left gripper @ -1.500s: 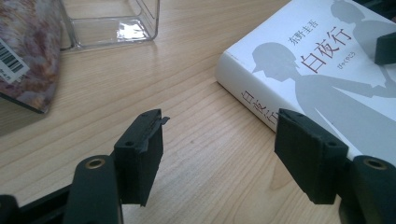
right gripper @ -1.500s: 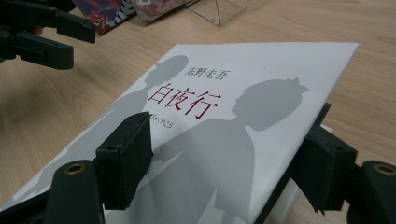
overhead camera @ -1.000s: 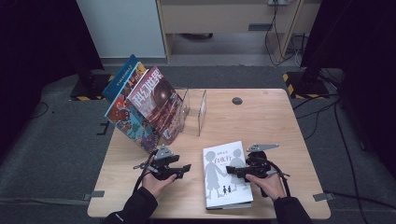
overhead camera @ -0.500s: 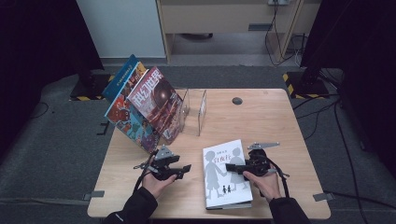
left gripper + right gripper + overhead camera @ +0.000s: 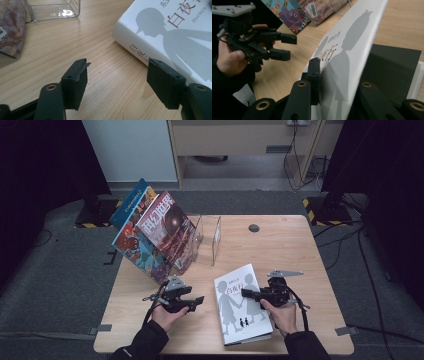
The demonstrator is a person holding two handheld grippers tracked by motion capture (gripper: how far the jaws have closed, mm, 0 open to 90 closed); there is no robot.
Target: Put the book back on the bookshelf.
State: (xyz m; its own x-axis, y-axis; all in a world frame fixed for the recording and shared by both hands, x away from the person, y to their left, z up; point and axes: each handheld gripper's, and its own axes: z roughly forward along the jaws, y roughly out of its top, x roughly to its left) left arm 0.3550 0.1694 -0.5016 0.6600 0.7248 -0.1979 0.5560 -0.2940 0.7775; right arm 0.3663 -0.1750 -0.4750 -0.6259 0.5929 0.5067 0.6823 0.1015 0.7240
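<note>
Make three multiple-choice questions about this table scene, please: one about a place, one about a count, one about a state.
1. Where does the white book lie?
A. flat on the table
B. in the clear stand
C. on the floor

2. How many grippers touch the book?
A. none
B. one
C. two

3. How are the left gripper's jaws?
A. shut on the book
B. shut on nothing
C. open

Key: 1 A, it lies on the wooden table. 2 B, the right gripper pinches its cover. 3 C, bare wood shows between them.

Book (image 5: pixel 241 304) lies right of rack (image 5: pixel 207 238).
</note>
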